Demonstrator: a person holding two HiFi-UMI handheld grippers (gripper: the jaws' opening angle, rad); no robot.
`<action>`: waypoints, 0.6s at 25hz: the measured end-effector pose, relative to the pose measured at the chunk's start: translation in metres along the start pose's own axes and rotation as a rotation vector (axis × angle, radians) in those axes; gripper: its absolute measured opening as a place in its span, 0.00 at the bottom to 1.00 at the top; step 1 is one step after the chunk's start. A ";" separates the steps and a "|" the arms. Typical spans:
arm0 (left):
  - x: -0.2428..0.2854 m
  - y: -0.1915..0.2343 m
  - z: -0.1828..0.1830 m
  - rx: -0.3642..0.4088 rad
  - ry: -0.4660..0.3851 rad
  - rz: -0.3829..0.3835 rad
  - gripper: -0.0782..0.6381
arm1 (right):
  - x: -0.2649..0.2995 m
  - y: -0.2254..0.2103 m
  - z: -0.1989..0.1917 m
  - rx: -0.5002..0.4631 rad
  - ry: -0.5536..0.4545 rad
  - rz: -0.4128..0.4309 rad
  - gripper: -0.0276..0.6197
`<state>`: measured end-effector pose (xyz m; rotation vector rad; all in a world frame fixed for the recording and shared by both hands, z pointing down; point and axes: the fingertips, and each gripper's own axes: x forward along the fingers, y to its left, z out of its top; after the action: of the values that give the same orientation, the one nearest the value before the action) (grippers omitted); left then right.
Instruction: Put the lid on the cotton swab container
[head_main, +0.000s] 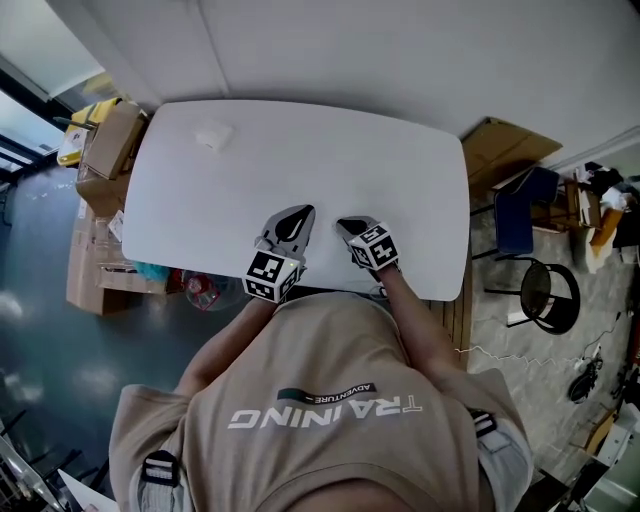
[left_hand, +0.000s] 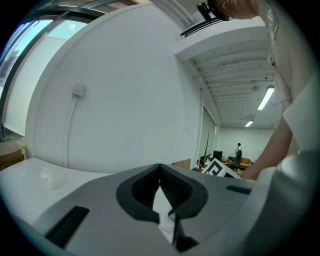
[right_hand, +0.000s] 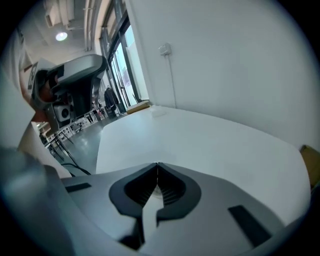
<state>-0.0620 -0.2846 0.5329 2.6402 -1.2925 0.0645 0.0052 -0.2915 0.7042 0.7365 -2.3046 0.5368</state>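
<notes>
A small pale translucent object (head_main: 213, 136) lies alone at the far left of the white table (head_main: 330, 170); whether it is the container or its lid I cannot tell. It also shows as a whitish lump (left_hand: 52, 179) in the left gripper view, and faintly (right_hand: 158, 112) in the right gripper view. My left gripper (head_main: 299, 213) and right gripper (head_main: 344, 226) hover side by side over the table's near edge, far from that object. Both are shut with nothing between the jaws, their tips meeting (left_hand: 160, 168) (right_hand: 157, 165).
Cardboard boxes (head_main: 108, 150) are stacked on the floor left of the table. To the right stand a blue chair (head_main: 522, 215), a black round stool (head_main: 550, 295) and a leaning wooden board (head_main: 500, 148). A white wall runs behind the table.
</notes>
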 end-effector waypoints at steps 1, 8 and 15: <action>0.000 -0.002 0.001 0.004 -0.001 -0.007 0.13 | 0.000 0.000 0.000 -0.026 0.005 -0.010 0.07; -0.001 -0.007 0.011 0.037 -0.002 -0.036 0.13 | -0.006 -0.001 0.011 -0.014 -0.016 -0.051 0.07; 0.011 -0.001 0.025 0.060 0.002 -0.044 0.13 | -0.057 -0.004 0.056 -0.095 -0.153 -0.118 0.07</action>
<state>-0.0554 -0.2973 0.5097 2.7166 -1.2498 0.1010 0.0184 -0.3042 0.6261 0.8872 -2.3904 0.3246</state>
